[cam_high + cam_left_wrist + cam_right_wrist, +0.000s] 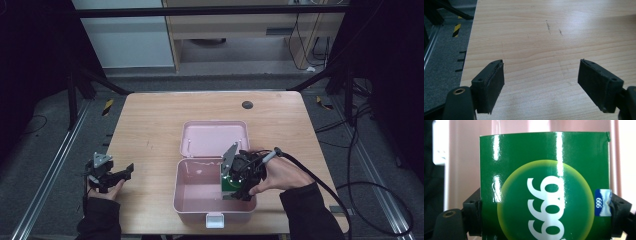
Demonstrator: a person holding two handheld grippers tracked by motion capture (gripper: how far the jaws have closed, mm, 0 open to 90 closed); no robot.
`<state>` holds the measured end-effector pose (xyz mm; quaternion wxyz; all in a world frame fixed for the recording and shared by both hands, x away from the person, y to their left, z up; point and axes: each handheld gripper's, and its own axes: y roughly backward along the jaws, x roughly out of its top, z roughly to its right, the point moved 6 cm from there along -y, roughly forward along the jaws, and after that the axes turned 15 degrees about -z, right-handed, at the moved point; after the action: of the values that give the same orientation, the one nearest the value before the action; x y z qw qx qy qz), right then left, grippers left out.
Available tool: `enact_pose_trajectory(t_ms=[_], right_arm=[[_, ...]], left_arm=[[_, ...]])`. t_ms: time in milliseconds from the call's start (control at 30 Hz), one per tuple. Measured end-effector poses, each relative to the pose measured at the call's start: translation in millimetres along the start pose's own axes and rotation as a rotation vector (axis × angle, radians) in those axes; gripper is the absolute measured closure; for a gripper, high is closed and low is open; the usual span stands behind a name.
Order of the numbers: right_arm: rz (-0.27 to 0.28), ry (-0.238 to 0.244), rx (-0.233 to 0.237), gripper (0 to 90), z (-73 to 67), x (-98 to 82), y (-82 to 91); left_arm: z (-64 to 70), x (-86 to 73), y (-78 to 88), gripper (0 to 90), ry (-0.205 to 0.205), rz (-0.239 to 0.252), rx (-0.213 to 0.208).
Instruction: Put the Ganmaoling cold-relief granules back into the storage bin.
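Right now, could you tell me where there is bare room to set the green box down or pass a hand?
The pink case is bare across its left floor. The table is free left of the case, up to the left gripper, and along the far edge behind the lid. It is crowded at the case's right wall, where the right gripper holds the green box.

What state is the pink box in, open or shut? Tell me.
Open: the pink box has its lid swung back flat on the table, leaving the inside exposed.
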<state>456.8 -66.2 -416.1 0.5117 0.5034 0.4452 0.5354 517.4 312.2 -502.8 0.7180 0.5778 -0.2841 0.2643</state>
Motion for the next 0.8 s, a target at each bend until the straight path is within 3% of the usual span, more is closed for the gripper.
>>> enact_pose_trajectory(t_ms=[300, 667, 800], right_arm=[[-0.015, 0.017, 0.004, 15.5, -0.7, 2.9, -11.5], [0.003, -0.020, 0.030, 14.9, -0.5, -4.7, -28.8], [-0.016, -0.015, 0.030, 13.3, -0.3, -5.3, -32.2]], left_arm=[[-0.3, -0.1, 0.5, 20.4, -0.003, -0.002, 0.000], [-0.1, 0.0, 0.2, 20.4, -0.002, 0.000, 0.001], [-0.2, -0.1, 0.7, 20.4, -0.003, -0.001, 0.000]])
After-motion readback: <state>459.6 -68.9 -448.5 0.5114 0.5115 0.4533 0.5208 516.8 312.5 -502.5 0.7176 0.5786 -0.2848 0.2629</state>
